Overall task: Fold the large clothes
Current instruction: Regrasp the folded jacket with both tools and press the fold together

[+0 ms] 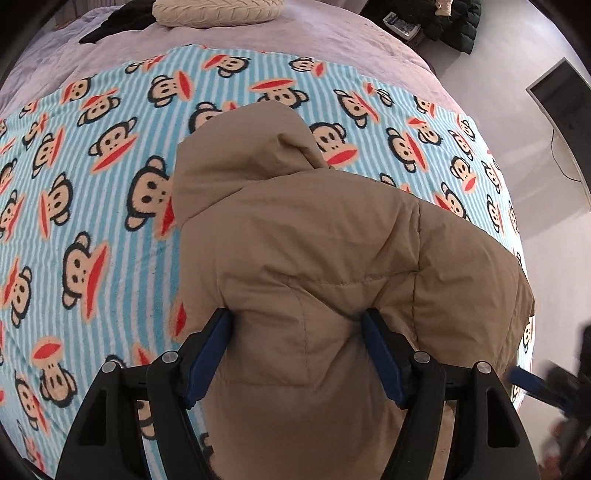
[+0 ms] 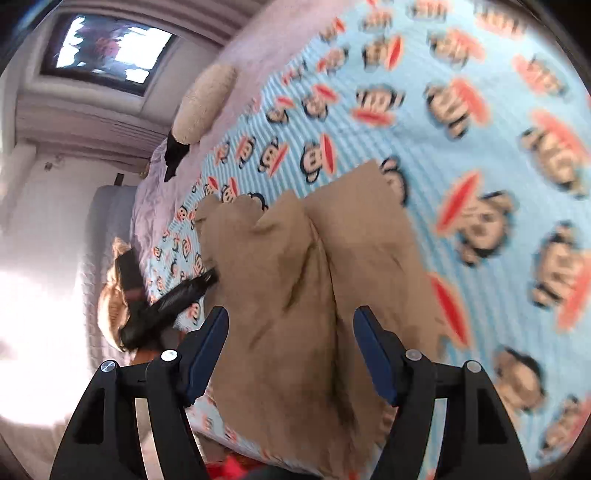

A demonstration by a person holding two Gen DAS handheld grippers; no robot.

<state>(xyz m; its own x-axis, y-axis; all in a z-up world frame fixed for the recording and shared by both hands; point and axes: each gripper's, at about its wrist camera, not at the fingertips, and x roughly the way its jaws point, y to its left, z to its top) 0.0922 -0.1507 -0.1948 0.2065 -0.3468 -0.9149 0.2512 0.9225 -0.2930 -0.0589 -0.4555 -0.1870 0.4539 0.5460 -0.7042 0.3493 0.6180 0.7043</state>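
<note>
Tan puffer jacket [image 1: 314, 258] on monkey-print blanket [image 1: 92, 229], bulging between both sets of fingers. Left gripper [image 1: 297, 328] and right gripper [image 2: 291, 325] spread wide around fabric; grip unclear.

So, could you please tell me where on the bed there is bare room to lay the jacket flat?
Left of the tan hooded jacket the monkey-print blanket lies bare. A narrower bare strip runs beyond the hood, bordered by the purple bedspread. The head end is crowded: a cream cushion and a black garment.
</note>
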